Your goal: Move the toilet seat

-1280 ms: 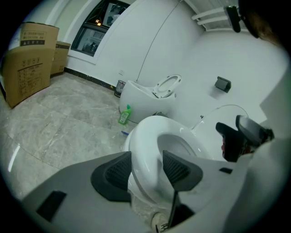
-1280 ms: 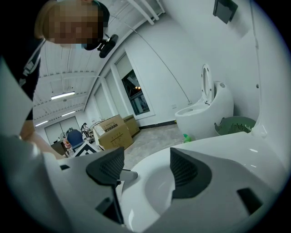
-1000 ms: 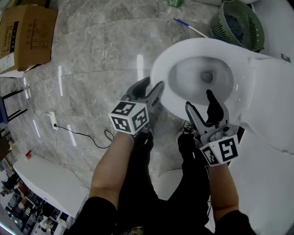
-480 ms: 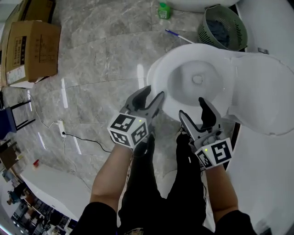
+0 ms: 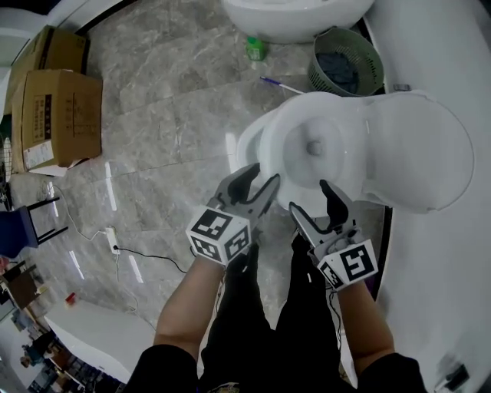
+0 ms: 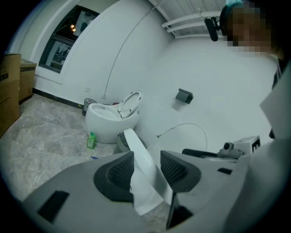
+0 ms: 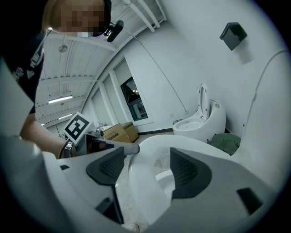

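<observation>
A white toilet stands with its lid (image 5: 418, 150) raised and its seat ring (image 5: 267, 146) around the bowl. My left gripper (image 5: 261, 176) is at the ring's near left edge. In the left gripper view the seat's thin white edge (image 6: 144, 179) runs between the pads of that gripper (image 6: 148, 166); its jaws are closing, with a gap still showing at the right pad. My right gripper (image 5: 311, 197) is at the near rim, jaws wide. In the right gripper view that gripper (image 7: 148, 166) is open around the seat rim (image 7: 191, 146), touching nothing.
A green basket (image 5: 345, 61), a green bottle (image 5: 255, 48) and a second toilet (image 5: 295, 15) stand behind. Cardboard boxes (image 5: 61, 115) are at the far left. A cable with a power strip (image 5: 115, 246) lies on the marble floor. The person's legs are below the grippers.
The head view has pulled back and shows more floor. My right gripper has drawn back from over the bowl to its near rim. The left gripper stays at the rim.
</observation>
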